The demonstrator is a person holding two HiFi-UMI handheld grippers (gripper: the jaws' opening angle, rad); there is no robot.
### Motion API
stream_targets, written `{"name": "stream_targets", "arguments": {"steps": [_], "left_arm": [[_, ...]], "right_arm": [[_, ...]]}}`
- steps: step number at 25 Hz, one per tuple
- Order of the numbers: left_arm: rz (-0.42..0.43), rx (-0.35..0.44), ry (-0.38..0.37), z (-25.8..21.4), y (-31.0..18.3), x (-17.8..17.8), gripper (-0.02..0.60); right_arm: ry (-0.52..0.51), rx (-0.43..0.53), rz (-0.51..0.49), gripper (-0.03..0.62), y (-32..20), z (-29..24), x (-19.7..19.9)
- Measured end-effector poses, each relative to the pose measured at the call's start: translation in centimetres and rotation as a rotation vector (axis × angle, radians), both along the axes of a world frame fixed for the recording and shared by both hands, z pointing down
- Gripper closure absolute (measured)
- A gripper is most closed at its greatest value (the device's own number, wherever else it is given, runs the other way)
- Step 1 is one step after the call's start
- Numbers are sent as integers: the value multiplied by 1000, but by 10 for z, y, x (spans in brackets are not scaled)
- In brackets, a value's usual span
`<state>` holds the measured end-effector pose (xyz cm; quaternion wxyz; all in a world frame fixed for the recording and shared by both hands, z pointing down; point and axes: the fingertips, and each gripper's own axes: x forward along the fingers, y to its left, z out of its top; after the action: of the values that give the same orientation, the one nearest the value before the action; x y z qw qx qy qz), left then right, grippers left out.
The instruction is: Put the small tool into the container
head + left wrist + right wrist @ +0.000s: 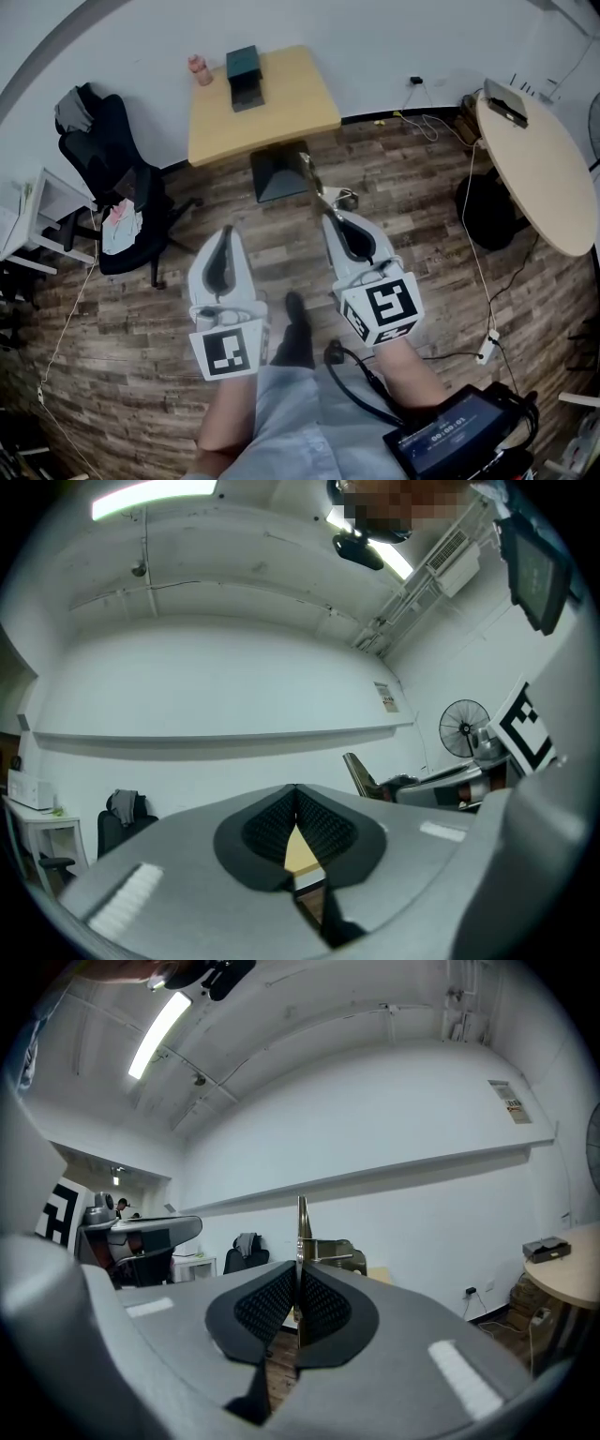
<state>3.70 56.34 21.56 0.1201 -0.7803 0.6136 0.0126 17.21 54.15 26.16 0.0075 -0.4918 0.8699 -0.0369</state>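
My right gripper [330, 217] is shut on a small brass-coloured metal tool [322, 187] that sticks out forward from its tips over the wooden floor. In the right gripper view the tool [302, 1227] stands as a thin upright blade between the closed pads [319, 1307]. The left gripper [225, 231] hangs beside it, its jaws meeting at the tips [295, 789] with nothing between them. Ahead, a dark teal container [244, 64] sits on a yellow-topped table [291, 103], with a dark grey box [247, 95] just in front of it. Both grippers are well short of the table.
A pink bottle [199, 70] stands on the table's left. A black office chair [112, 178] is at left, next to a white shelf [37, 216]. A round table [534, 169] is at right, with cables and a power strip [487, 349] on the floor. A screen device [459, 441] sits at bottom right.
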Motion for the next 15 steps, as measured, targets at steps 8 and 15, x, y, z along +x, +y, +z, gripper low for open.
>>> {"name": "stream_targets", "arguments": {"steps": [8,15], "left_arm": [[5,-6,51,14,-101,-30,571],[18,-2,78,0,-180,-68,571]], "right_arm": [[4,-47,-18,589,-98,13,-33],[12,-35,-22,589,-172,1,-78]]}}
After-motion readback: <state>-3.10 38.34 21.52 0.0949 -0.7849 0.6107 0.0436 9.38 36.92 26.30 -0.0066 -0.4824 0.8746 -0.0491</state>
